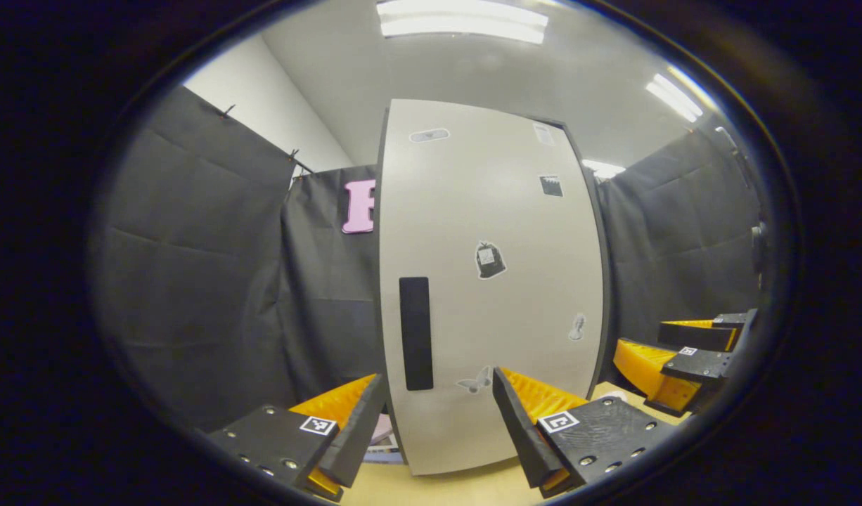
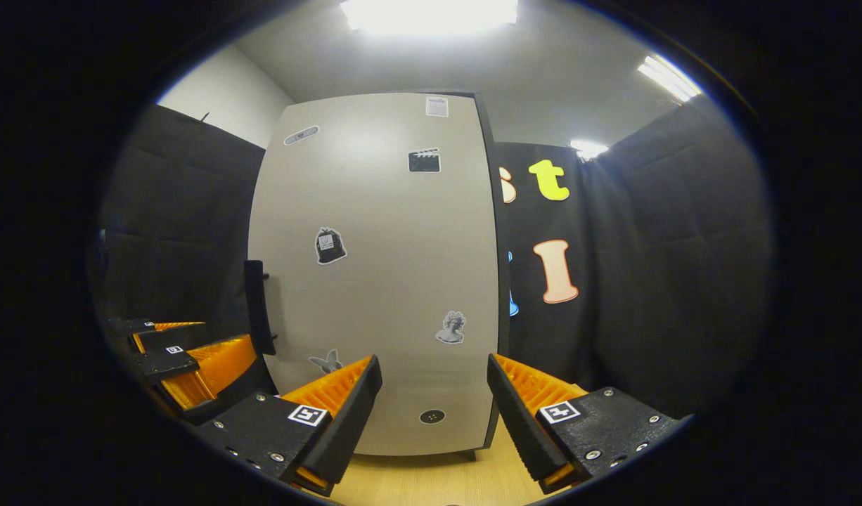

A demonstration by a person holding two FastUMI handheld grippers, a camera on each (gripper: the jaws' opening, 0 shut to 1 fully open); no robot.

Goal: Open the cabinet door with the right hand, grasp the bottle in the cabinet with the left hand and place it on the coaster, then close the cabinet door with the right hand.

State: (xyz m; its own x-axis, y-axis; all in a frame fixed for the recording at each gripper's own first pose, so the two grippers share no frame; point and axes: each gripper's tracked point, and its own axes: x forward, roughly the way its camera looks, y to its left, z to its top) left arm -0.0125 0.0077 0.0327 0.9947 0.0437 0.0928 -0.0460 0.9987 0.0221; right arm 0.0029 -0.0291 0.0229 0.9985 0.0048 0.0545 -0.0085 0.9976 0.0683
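Note:
A tall pale cabinet door (image 1: 494, 281) stands shut in front of me, with small stickers on it and a black vertical handle (image 1: 415, 332) near its left edge. My left gripper (image 1: 438, 411) is open, its fingers framing the door's lower part just right of the handle. In the right gripper view the same door (image 2: 382, 281) fills the middle, its handle (image 2: 257, 307) seen side-on at the left edge. My right gripper (image 2: 434, 400) is open before the door's lower right. The other gripper appears at far right (image 1: 684, 355) and at far left (image 2: 185, 358).
The cabinet stands on a light wooden tabletop (image 2: 431, 478). Black cloth walls close in on the left (image 1: 192, 281) and right (image 2: 649, 281). A pale flat thing (image 1: 382, 432) lies on the table left of the cabinet's foot.

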